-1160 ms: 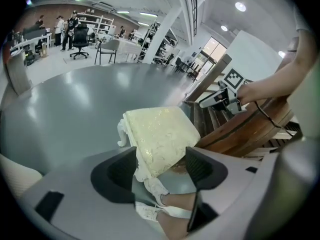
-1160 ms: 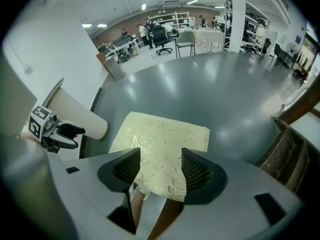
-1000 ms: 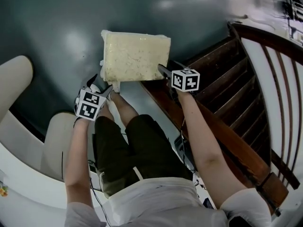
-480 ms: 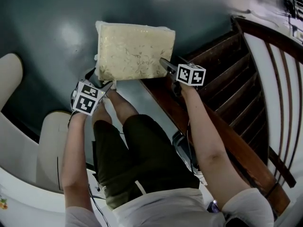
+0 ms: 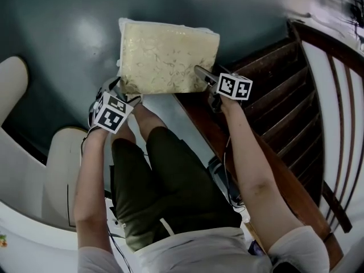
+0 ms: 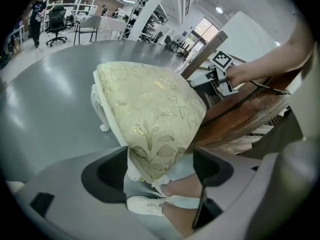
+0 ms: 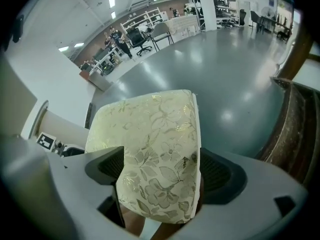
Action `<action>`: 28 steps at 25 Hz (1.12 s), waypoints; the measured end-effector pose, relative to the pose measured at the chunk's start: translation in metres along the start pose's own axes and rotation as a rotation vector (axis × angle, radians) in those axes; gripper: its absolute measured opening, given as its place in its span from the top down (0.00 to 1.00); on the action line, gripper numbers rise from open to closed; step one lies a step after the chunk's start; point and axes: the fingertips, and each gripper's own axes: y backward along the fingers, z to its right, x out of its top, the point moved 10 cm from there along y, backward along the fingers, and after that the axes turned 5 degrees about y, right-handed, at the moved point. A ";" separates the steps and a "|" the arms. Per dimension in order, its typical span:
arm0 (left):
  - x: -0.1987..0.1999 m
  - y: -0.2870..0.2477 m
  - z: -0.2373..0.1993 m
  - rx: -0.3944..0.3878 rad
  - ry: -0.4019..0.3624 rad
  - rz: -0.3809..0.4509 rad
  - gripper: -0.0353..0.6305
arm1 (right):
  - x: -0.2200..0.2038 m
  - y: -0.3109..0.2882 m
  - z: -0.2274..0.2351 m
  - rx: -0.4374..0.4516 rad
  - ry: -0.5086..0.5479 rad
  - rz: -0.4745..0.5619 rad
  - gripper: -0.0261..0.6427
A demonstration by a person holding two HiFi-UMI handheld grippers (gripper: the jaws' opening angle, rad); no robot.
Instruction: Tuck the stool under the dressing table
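Person standing, one gripper in each hand, both angled down at the stool [image 5: 168, 56].

Stool: cream cushion with a leaf-and-flower pattern, white frame. It is sitting on the grey floor [image 5: 68, 38] right in front of the person's shoes [image 6: 145, 204]. One white leg [image 6: 102, 121] is meeting the floor in the left gripper view.

Left gripper [image 5: 126, 93]: at the near left corner of the cushion. Jaws are spreading. The corner is sitting between them, with a clear gap on one side.

Right gripper [image 5: 203, 75]: at the near right corner. Jaws are also spreading. The cushion is filling most of the space between them, but the pads are not visibly pressing in.

Dark woodwork [image 5: 273, 112] with slats and curved rails is running along the person's right, close beside the stool's right edge. I cannot tell whether the two are touching, nor whether this is the dressing table.

White curved furniture [image 5: 23, 152] is standing at the person's left, apart from the stool.

Stool is out in the open, not under anything.
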 end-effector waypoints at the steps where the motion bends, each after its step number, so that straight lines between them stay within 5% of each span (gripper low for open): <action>1: 0.002 -0.002 0.000 0.006 -0.008 -0.007 0.35 | 0.000 -0.002 0.001 0.009 -0.010 0.003 0.24; 11: 0.002 -0.007 0.002 0.076 -0.032 -0.032 0.36 | -0.005 -0.015 0.003 0.008 0.041 -0.047 0.23; 28: -0.006 -0.007 0.003 0.081 0.092 0.095 0.41 | -0.006 -0.018 -0.002 -0.021 0.050 -0.042 0.28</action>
